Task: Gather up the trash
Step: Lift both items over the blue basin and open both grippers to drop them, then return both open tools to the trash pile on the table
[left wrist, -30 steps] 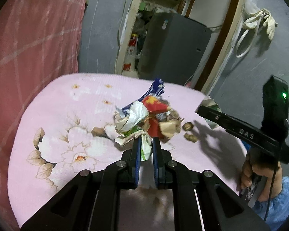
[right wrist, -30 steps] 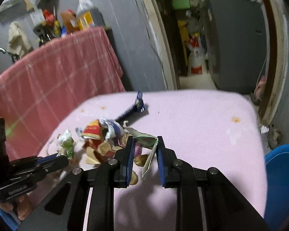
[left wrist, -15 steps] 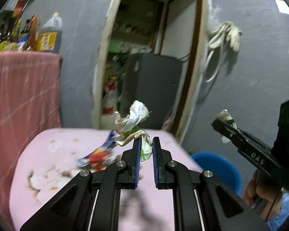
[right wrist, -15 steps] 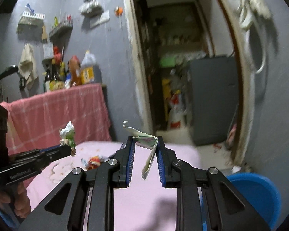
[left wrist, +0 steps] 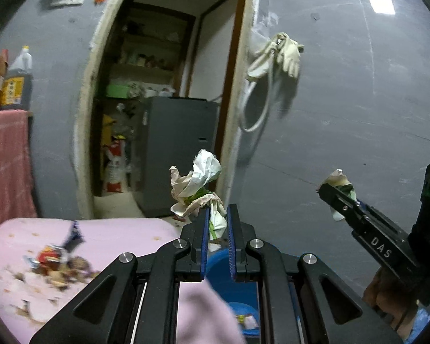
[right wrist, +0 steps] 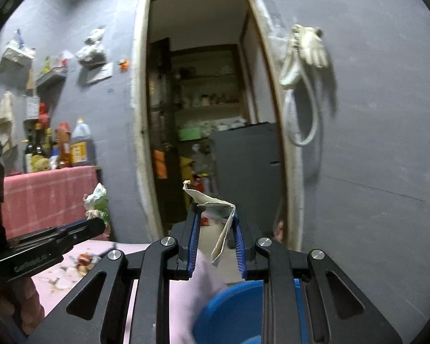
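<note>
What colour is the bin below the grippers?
Blue. The bin shows best in the right wrist view, beside the pink cloth.

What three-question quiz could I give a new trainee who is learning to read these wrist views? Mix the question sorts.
1. True or false: the left gripper is shut on a crumpled wrapper.
2. What does the right gripper hold? A) bottle B) folded paper C) glove
3. What colour is the bin below both grippers?

Key: 1 true. 2 B, the folded paper. 3 blue. More trash is left on the pink tabletop.
</note>
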Tool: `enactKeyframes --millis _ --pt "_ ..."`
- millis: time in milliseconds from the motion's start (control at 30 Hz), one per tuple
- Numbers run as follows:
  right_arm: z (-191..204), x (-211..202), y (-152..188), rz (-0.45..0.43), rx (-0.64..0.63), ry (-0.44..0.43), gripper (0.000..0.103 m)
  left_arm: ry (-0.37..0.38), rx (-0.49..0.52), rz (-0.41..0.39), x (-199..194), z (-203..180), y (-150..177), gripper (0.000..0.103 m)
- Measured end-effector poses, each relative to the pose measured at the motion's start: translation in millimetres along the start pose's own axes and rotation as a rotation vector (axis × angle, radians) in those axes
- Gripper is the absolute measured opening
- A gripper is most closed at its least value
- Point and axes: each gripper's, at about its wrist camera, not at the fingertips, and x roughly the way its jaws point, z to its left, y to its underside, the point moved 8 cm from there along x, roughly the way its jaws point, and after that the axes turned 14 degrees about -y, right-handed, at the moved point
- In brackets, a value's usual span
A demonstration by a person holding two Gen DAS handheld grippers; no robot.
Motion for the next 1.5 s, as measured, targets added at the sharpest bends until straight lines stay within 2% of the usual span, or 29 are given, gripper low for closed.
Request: enactKeyframes --millis 167,300,600,733,967,1067,1233,1333,1400,1500 --pt "-40 -2 11 0.049 0.086 0.063 0.02 0.053 0.015 0.081 31 -37 13 0.009" --pt "-63 2 30 0.114 0.166 0.086 0.02 0.078 0.016 0.136 46 -47 24 0.009" --pt "-90 17 73 0.248 0.266 0.099 0.021 0.096 0.012 0.303 87 -59 63 0.009" --pt "-98 22 86 0.284 0.326 0.077 0.021 0.099 -0.015 0.373 103 -60 80 0.009" --pt "-107 29 95 0.318 0.37 0.074 0.023 0.089 -0.015 0.434 118 -60 93 0.015" --pt "-110 30 96 0.323 0.386 0.076 0.034 0.09 -0.023 0.447 120 -58 99 0.024" --pt "-113 30 94 0.317 0.387 0.086 0.034 0.084 -0.061 0.436 114 -51 97 0.031" --pt "-113 27 88 0.288 0.373 0.094 0.037 0.055 -0.078 0.393 105 -38 87 0.04" --pt "-109 24 81 0.257 0.355 0.097 0.055 0.027 -0.089 0.351 97 -28 78 0.048" --pt "-101 22 68 0.211 0.319 0.099 0.064 -0.023 -0.106 0.282 85 -9 59 0.064"
